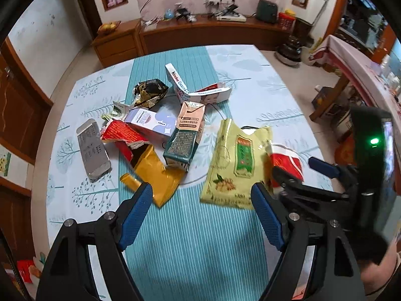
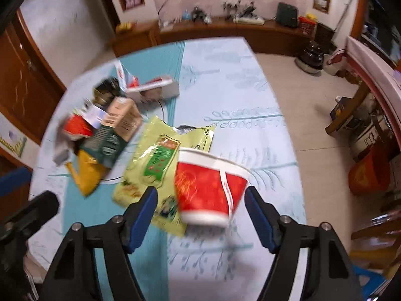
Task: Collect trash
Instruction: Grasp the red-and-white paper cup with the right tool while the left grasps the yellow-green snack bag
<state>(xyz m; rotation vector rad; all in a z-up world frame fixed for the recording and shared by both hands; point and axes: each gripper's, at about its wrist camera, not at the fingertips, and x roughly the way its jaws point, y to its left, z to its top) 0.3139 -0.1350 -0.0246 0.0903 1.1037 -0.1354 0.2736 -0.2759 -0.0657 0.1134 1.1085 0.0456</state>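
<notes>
- Because the red paper cup (image 2: 209,188) lies on its side just ahead of our right gripper (image 2: 201,198), we judge the coming move turns on how that cup sits against the jaws, and the right hand is plainly the nearer one.
- Our right gripper is open: the blue pads (image 2: 144,213) stand either side of the cup's lower half with a gap on both sides, and nothing is pinched yet.
- Seen from the right wrist, the cup's white rim points up and away toward the far edge of the table (image 2: 225,87), its base toward us, and its long axis leans a little to the left of the line the fingers point along. We judge the jaws would close across the cup's width, not along its length.
- Where the cup rests, it overlaps the right side of the yellow-green pouch (image 2: 155,160), toward the table's right edge; whether it touches the pouch we cannot tell, since this view is blurred.
- Our left gripper (image 1: 201,200) is open too, holding nothing, and hangs over the teal stripe of the tablecloth (image 1: 190,238) at the near edge.
- From the left wrist, the gold wrapper (image 1: 156,173) lies just beyond the left pad and the yellow-green pouch just beyond the right pad; the cup (image 1: 285,164) sits off to the right, half hidden behind the other tool.
- Further in, toward the table's middle, the green and peach carton (image 1: 184,135) lies with its long axis running near edge to far edge, among the other boxes.
</notes>
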